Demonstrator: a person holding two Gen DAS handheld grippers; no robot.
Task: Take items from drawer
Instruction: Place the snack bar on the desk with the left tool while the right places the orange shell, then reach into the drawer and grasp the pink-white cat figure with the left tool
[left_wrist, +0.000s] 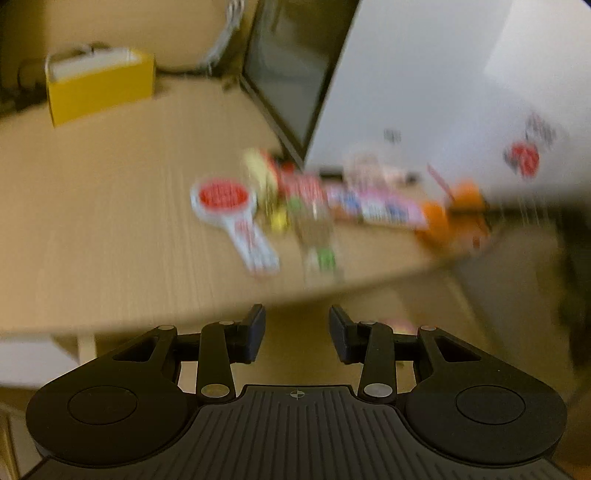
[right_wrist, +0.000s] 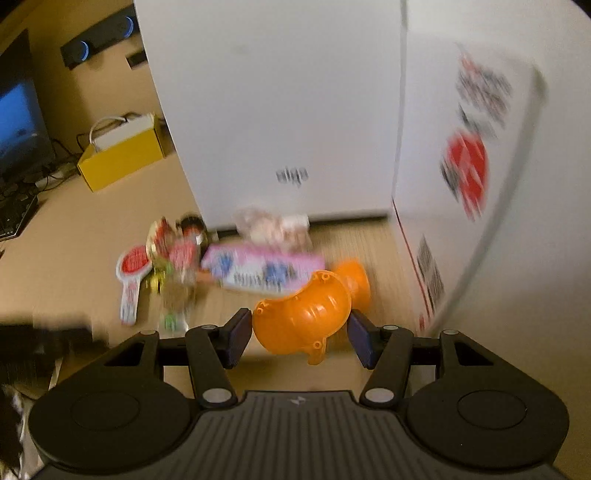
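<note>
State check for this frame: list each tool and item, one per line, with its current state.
Left tool: open, empty, off the desk edge.
Right tool: pads either side of the orange plastic piece; contact unclear.
Orange plastic piece: between the pads.
Pink package: flat on desk.
Red-and-white paddle: flat on desk.
Yellow box: open-topped.

We note both units share one build: left gripper (left_wrist: 297, 334) and right gripper (right_wrist: 300, 338) in matte black, ribbed centre plate, silver pivot screws, dark blue-padded fingers (left_wrist: 255, 332).
</note>
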